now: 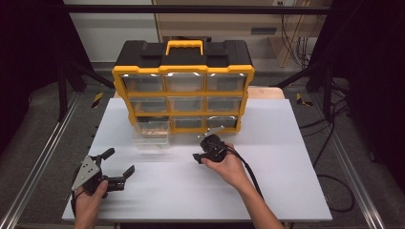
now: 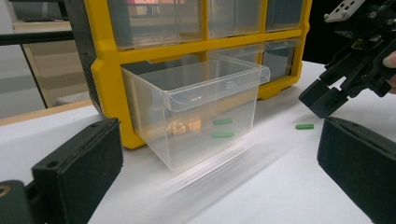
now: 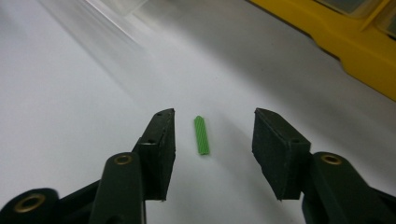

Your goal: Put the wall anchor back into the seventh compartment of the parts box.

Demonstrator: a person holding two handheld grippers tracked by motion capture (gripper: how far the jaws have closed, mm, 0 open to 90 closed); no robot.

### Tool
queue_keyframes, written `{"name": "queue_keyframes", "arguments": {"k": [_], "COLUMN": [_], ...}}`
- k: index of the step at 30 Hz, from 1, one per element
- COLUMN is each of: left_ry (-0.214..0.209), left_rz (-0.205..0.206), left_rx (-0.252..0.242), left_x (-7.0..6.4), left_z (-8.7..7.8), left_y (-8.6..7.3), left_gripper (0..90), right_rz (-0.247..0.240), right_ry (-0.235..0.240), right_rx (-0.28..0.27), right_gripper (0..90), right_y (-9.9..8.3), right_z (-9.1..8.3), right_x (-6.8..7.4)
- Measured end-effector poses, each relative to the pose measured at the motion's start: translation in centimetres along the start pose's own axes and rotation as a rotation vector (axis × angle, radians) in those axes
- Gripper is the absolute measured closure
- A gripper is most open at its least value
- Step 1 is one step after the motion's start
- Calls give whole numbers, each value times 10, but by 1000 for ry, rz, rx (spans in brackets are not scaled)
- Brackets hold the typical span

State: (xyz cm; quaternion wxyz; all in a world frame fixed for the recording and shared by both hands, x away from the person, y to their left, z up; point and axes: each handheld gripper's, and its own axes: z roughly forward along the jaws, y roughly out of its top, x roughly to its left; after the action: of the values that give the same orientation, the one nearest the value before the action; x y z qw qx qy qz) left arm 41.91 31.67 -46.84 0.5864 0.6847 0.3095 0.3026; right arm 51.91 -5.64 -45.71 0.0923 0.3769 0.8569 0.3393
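peg (image 3: pixel 201 135) on table (image 1: pixel 286 143) between tool (image 3: pixel 212 154) jaws; drawer (image 2: pixel 205 112) behind

The right gripper (image 3: pixel 212 154) fingers (image 3: pixel 159 149) stand apart on either side of the green peg (image 3: pixel 201 135), which lies on bare bench (image 3: pixel 70 116) with free room on each side. Ahead of the fingers, the yellow organizer (image 1: pixel 184 86) blocks passage. Its pulled-out clear drawer (image 2: pixel 205 112) projects over the bench between the two grippers. The left gripper (image 1: pixel 117 167) fingers have open bench around them.
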Motion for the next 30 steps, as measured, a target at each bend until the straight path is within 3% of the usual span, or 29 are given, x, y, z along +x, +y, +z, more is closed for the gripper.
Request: {"name": "queue_keyframes", "arguments": {"k": [9,11,12,14,27,30], "left_ry": [-1,0,-1,-1,-2,-2], "left_rz": [1,0,0,0,1,1], "left_rx": [0,-1,0,-1,0,0], "left_x": [0,0,0,0,0,0], "left_z": [0,0,0,0,0,0], "left_y": [0,0,0,0,0,0], "left_gripper": [3,3,3,3,4,3], "right_rz": [7,-10,8,-17,-18,-39], "right_ry": [0,1,-1,3,2,4], "right_rx": [15,2,9,-2,18,21], "right_gripper": [610,631,643,662,749,759], "right_y": [-1,-1,-1,-1,-3,-3], "right_z": [7,9,9,11,14,16], "right_x": [2,2,3,2,8,7]}}
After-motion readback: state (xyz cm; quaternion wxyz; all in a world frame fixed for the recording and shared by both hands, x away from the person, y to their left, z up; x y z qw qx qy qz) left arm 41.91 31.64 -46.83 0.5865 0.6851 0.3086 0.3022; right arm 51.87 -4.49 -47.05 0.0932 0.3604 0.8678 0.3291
